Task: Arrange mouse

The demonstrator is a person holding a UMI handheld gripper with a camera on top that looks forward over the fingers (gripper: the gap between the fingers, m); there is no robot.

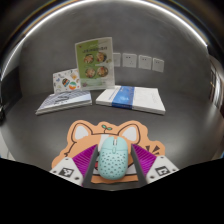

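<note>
Purple pads line the inner faces of the two fingers, and the gripper [112, 168] has them set at about the width of a pale mint computer mouse [112, 157] that sits between them. The left fingertip [78, 163] and the right fingertip [146, 161] flank the mouse's sides at nine and three o'clock. Whether both pads actually press on the shell or leave a sliver of gap cannot be told from this view.

Under the mouse lies an orange cat-shaped mouse pad [107, 132], its ears pointing away toward twelve o'clock. The mouse rests on the near part of that pad, roughly centred between the ears.

Beyond the pad, at about eleven o'clock, a closed book [63, 102] lies flat on the grey table [180, 135]. At one o'clock a stack of white and blue booklets [130, 97] lies side by side. Behind them an illustrated green book [95, 62] stands upright against the wall, with a smaller picture card [66, 80] leaning beside it.

To do this step well, I judge the fingers should stay level and square to the mouse's flanks, gripping at its widest part so it cannot twist. Any shift should be slow and low, keeping the mouse flat on the pad and its nose pointing straight toward twelve o'clock.
</note>
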